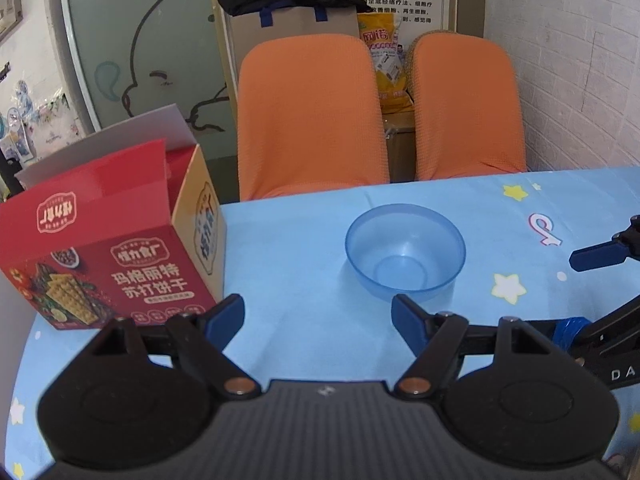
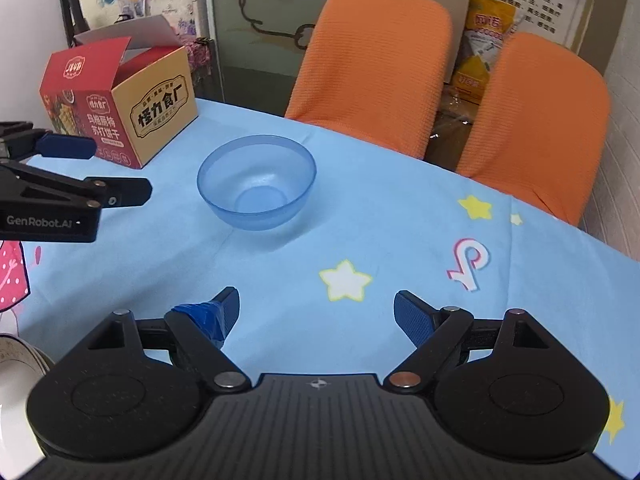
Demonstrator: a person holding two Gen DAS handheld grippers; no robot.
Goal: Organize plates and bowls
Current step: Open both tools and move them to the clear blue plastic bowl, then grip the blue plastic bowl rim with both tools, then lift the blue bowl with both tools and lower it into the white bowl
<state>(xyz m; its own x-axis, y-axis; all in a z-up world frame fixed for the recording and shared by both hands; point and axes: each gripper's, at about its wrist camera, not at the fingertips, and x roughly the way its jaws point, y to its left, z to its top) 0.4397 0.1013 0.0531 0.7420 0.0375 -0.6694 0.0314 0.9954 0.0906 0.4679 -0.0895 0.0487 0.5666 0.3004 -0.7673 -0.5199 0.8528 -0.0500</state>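
A clear blue plastic bowl (image 1: 405, 252) stands upright and empty on the blue star-print tablecloth (image 1: 304, 332). It also shows in the right wrist view (image 2: 257, 182). My left gripper (image 1: 318, 314) is open and empty, just short of the bowl and a little to its left. My right gripper (image 2: 316, 310) is open and empty, nearer than the bowl and to its right. The rim of a white plate (image 2: 16, 364) shows at the lower left edge of the right wrist view.
An open red biscuit box (image 1: 116, 256) stands at the table's left; it also shows in the right wrist view (image 2: 120, 108). Two orange chairs (image 1: 312, 116) stand behind the far table edge. The left gripper (image 2: 108, 172) reaches in left of the bowl.
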